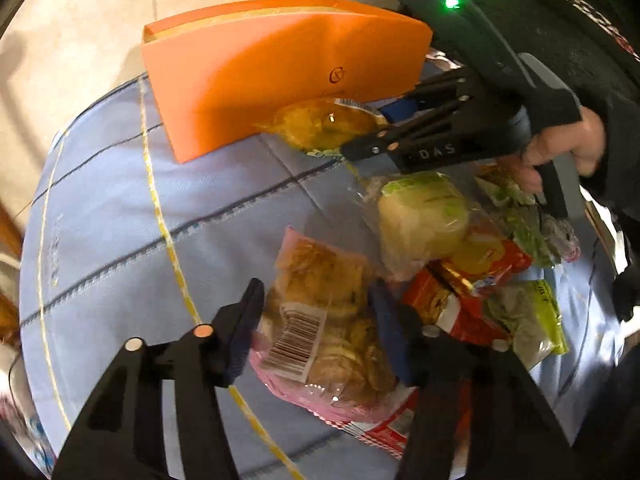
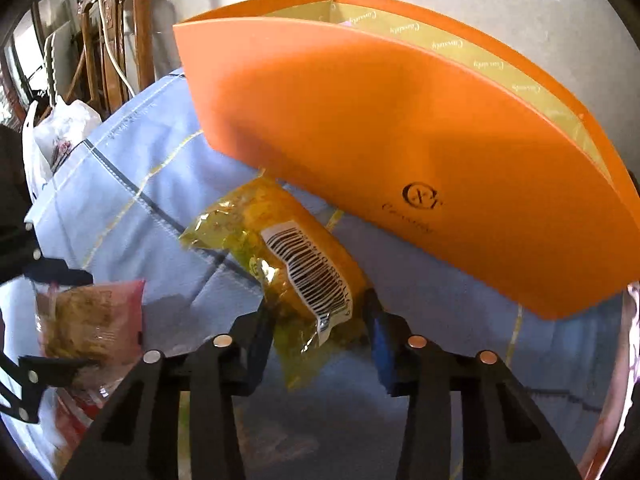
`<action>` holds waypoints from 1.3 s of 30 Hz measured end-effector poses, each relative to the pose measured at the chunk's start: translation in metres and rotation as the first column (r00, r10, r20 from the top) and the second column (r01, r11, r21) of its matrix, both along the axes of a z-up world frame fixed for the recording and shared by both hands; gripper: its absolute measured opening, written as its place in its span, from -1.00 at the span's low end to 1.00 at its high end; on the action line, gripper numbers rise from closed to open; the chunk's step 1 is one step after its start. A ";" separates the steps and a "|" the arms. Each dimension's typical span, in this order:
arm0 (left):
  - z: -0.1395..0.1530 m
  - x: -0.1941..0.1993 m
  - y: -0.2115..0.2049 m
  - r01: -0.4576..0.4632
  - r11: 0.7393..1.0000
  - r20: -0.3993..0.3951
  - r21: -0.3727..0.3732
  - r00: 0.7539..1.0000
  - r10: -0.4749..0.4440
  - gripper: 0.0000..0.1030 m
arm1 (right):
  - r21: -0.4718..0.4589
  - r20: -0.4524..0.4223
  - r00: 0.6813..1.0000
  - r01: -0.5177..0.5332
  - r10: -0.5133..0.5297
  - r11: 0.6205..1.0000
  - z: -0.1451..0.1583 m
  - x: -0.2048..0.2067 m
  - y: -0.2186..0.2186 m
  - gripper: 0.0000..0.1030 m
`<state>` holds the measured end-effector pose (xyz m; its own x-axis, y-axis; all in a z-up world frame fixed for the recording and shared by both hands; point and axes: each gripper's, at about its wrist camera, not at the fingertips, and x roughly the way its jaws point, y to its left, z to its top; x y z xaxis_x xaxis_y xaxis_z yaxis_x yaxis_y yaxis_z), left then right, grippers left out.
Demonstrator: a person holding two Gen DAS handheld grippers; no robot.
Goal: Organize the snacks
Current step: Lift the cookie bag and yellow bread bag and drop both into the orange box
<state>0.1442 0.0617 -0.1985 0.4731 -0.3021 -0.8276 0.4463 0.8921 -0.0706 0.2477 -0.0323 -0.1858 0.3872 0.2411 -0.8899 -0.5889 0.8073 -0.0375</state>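
Observation:
An orange box (image 1: 256, 72) with an open top stands on the blue tablecloth (image 1: 120, 220); it also shows in the right wrist view (image 2: 400, 140). My right gripper (image 2: 320, 312) is shut on a yellow snack packet (image 2: 296, 256) with a barcode, held in front of the box's near wall; it also shows in the left wrist view (image 1: 320, 124). My left gripper (image 1: 316, 312) is shut on a pink packet of biscuits (image 1: 324, 320), seen in the right wrist view (image 2: 88, 320) at lower left.
Several more snack packets lie in a pile on the cloth: a pale green-wrapped bun (image 1: 420, 216), red packets (image 1: 460, 292) and a green packet (image 1: 528, 316). Wooden chairs (image 2: 112, 32) and a white plastic bag (image 2: 60, 132) stand beyond the table's far left edge.

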 end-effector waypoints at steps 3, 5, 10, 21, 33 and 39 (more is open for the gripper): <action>0.008 -0.011 0.001 -0.048 0.998 -0.015 -0.038 0.999 0.047 -0.14 | 0.030 -0.009 1.000 0.025 -0.025 0.999 0.004 -0.012 -0.006 -0.20; 0.011 -0.015 0.007 -0.112 0.992 -0.031 -0.058 0.993 0.110 -0.18 | 0.057 -0.032 0.999 0.046 -0.045 0.997 0.010 -0.023 -0.011 -0.20; 0.023 -0.025 0.005 -0.240 0.971 -0.039 0.019 0.970 0.240 -0.19 | 0.167 -0.040 0.990 0.139 -0.134 0.976 0.037 -0.052 -0.035 -0.21; 0.084 -0.015 -0.014 -0.322 0.938 0.035 -0.126 0.944 0.329 -0.72 | 0.287 0.027 0.937 0.326 -0.348 0.901 0.098 -0.073 -0.096 -0.20; 0.070 -0.010 0.005 -0.286 0.958 0.047 0.013 0.957 0.285 0.83 | 0.336 0.050 0.915 0.363 -0.401 0.869 0.119 -0.090 -0.130 -0.20; 0.016 -0.027 -0.004 -0.036 0.988 -0.004 0.152 0.999 0.037 0.83 | 0.345 0.017 0.911 0.381 -0.412 0.858 0.112 -0.091 -0.133 -0.20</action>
